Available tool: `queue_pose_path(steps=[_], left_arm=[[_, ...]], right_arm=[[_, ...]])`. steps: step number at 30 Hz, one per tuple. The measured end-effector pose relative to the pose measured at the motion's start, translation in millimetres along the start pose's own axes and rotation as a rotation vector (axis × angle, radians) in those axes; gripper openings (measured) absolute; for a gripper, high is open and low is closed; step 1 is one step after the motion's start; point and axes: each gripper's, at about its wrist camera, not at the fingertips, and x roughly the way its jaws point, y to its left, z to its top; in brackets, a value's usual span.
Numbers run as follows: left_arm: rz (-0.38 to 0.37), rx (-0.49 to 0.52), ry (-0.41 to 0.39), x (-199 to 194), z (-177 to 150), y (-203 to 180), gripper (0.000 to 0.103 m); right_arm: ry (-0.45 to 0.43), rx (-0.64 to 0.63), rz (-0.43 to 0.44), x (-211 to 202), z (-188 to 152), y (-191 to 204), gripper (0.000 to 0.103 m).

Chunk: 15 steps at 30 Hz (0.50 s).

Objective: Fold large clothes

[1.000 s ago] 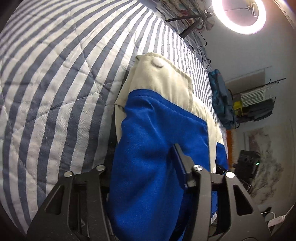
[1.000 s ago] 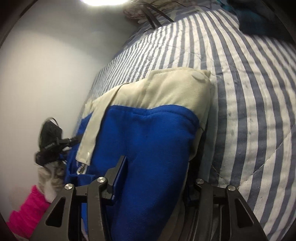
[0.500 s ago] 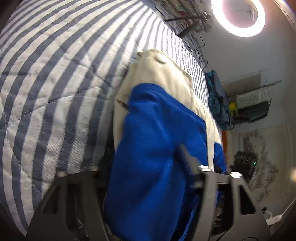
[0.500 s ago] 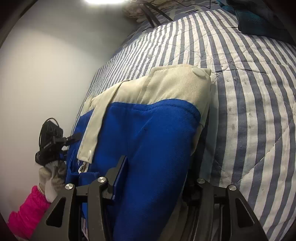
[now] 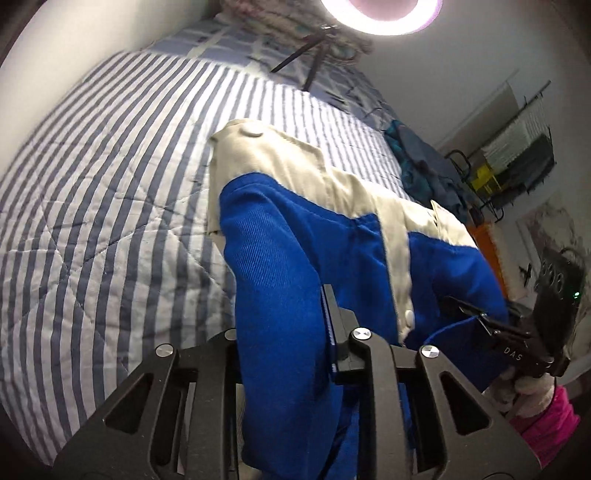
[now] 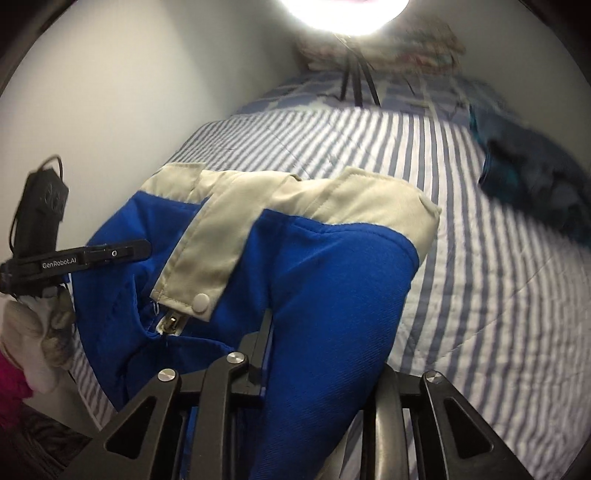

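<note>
A blue jacket [image 5: 295, 280] with a cream band and snap buttons hangs between both grippers above the striped bed; it also shows in the right wrist view [image 6: 332, 280]. My left gripper [image 5: 284, 325] is shut on a blue fold at the jacket's left side. My right gripper [image 6: 317, 347] is shut on a blue fold at its right side. The far cream edge [image 5: 258, 155] touches the quilt. Each gripper shows in the other's view, the right one at the right edge [image 5: 517, 347] and the left one at the left edge [image 6: 74, 256].
The blue and white striped quilt [image 5: 110, 192] covers the bed. A dark teal garment [image 6: 535, 184] lies on its right side. A ring light on a tripod [image 5: 384, 14] stands at the head. A wall [image 6: 110, 92] runs along the left; racks [image 5: 517, 155] stand at the right.
Both grippers have lifted and tilted up with the jacket held. The jacket has spread wider between them, and the head of the bed and the ring light have come into view.
</note>
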Motion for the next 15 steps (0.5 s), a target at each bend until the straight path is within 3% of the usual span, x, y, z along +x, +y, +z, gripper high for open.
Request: queue_pose_path(steps=[6, 15], left_arm=[[-0.030, 0.046, -0.026, -19, -13, -34, 0.019], [-0.055, 0.154, -0.124, -48, -13, -87, 0.019]], right_arm=[[-0.045, -0.107, -0.105, -41, -7, 22, 0.022], [-0.127, -0.132, -0.202, -105, -9, 29, 0.022]])
